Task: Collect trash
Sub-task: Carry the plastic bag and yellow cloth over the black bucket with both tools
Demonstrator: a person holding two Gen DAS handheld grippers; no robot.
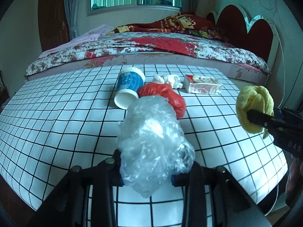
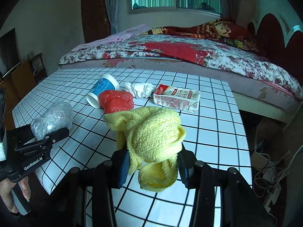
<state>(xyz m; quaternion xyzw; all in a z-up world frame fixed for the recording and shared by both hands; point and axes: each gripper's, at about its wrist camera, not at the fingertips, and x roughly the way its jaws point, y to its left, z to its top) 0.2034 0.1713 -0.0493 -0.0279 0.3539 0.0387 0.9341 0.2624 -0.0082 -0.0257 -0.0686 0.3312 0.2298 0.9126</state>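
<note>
My left gripper [image 1: 146, 170] is shut on a crumpled clear plastic bag [image 1: 153, 141] and holds it above the white grid-patterned table [image 1: 56, 117]. My right gripper [image 2: 151, 168] is shut on a yellow cloth [image 2: 153, 138], also held above the table. Each shows in the other's view: the cloth [image 1: 253, 107] at the right, the bag [image 2: 53, 119] at the left. On the table's far part lie a blue paper cup [image 1: 128, 87] on its side, a red plastic bag [image 1: 164, 96], a white crumpled tissue [image 1: 168, 80] and a milk carton [image 1: 202, 87].
A bed with a floral quilt [image 1: 151, 47] stands right behind the table. Cables and a power strip [image 2: 269, 179] lie on the floor to the right of the table. A dark wooden door [image 1: 53, 19] is at the back left.
</note>
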